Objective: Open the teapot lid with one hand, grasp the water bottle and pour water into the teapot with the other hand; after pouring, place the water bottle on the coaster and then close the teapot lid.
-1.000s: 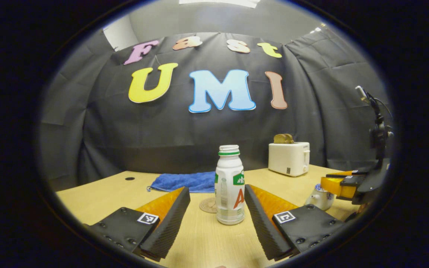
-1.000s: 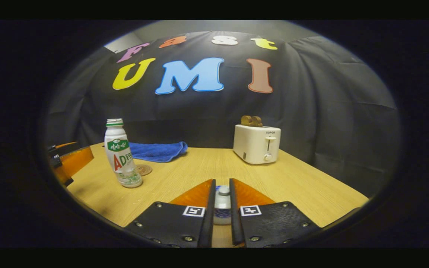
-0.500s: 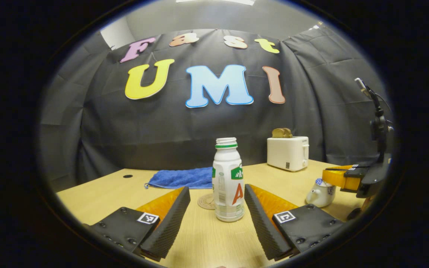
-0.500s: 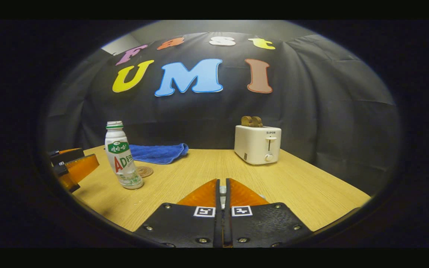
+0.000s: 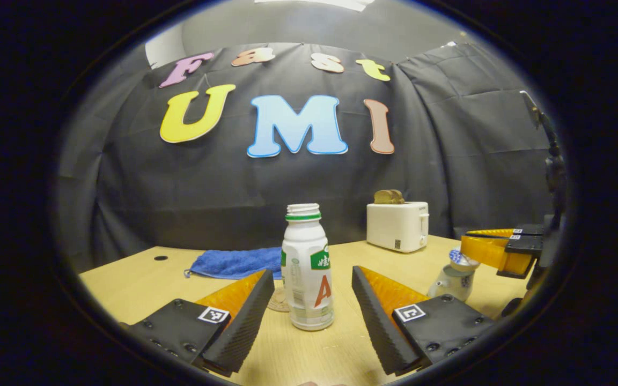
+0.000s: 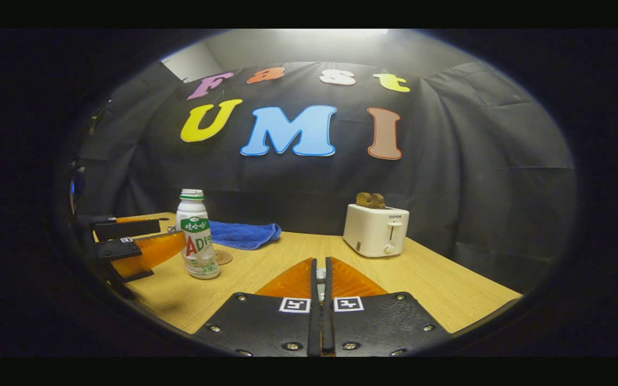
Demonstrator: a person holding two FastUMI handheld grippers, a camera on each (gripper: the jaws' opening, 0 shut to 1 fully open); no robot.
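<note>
Lid: my right gripper (image 6: 319, 276) clamps the small white-and-blue lid (image 5: 460, 258), above the white ceramic teapot (image 5: 451, 282).
Bottle: uncapped white plastic bottle (image 5: 307, 268) between my spread left gripper (image 5: 313, 305).
Next: clench the bottle, I judge.

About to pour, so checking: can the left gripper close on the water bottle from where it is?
Probably yes: the left gripper is open, the upright water bottle stands between its fingers, nothing in between.
</note>
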